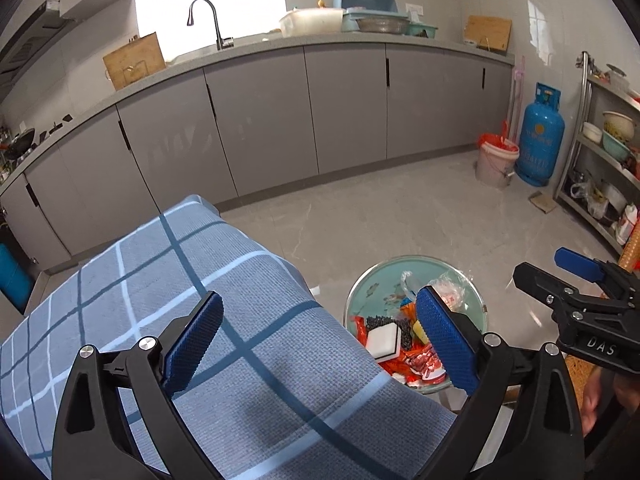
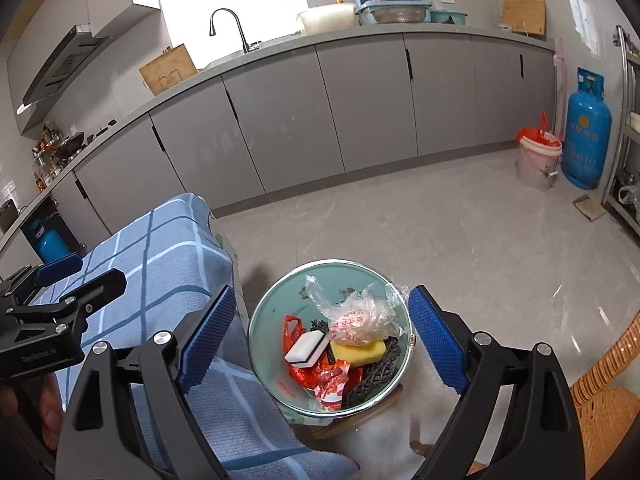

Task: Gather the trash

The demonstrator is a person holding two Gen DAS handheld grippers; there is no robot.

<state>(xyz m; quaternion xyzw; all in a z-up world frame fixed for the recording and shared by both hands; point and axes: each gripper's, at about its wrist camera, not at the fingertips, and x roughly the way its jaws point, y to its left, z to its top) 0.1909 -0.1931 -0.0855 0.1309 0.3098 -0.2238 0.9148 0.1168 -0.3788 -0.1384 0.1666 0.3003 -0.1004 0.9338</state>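
A: Blue ribbed pads on both tools — how do they stand?

B: Spread wide, nothing between them. The left tool [image 1: 320, 340] hangs over the near edge of the checked cloth [image 1: 168, 280] on the surface; the right tool [image 2: 320, 340] hangs above the bin [image 2: 280, 304].

A: One bin?

B: One, round, pale green inside with a shiny metal rim, on the floor just right of the cloth-covered surface.

A: What is in it?

B: One white sponge block [image 2: 306, 349] with a dark stripe, its long axis running from near left to far right. One yellow sponge [image 2: 360, 352], rounded, lying left to right. One crumpled clear plastic bag [image 2: 356, 312] with red print on top. Red wrappers [image 2: 320, 380], glossy and creased; I cannot count them. Dark knobbly mesh pieces [image 2: 376, 376] at the right side.

A: Anything farther off?

B: One blue gas cylinder [image 2: 588, 136], upright, beside one pale bucket [image 2: 538, 164] with a red liner, by the far wall.
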